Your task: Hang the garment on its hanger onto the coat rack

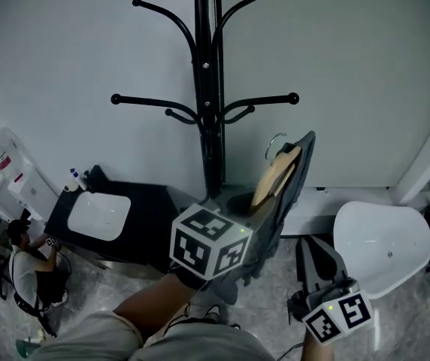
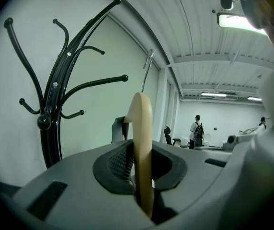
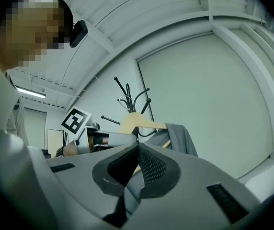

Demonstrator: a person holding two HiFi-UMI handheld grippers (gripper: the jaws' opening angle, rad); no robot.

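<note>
- My left gripper [image 2: 138, 164] has its jaws clamped on the wooden hanger [image 2: 142, 128]. The pale bar stands up on edge between the ribbed pads.
- The hanger's metal hook [image 2: 148, 66] rises above the bar in open air and sits on none of the pegs.
- From the head view, the grey garment [image 1: 286, 201] drapes off the hanger just right of the coat rack [image 1: 206, 89], near its post and below the lower right arm. Garment and rack are apart.
- My right gripper [image 3: 136, 150] is low on the right, away from the hanger, with its jaws pressed together at the tips. There is a grey sliver lower down in the gap, and I can't say whether that is cloth or part of the tool.
- In the right gripper view, the garment hangs off the hanger's right side, with the left gripper's marker cube [image 3: 75, 120] at the left.
- A white chair [image 1: 384, 247] stands at the right.
- A dark table [image 1: 147, 209] with a white basin [image 1: 98, 215] stands at the left.
- A person [image 1: 23, 265] crouches at the far left.
</note>
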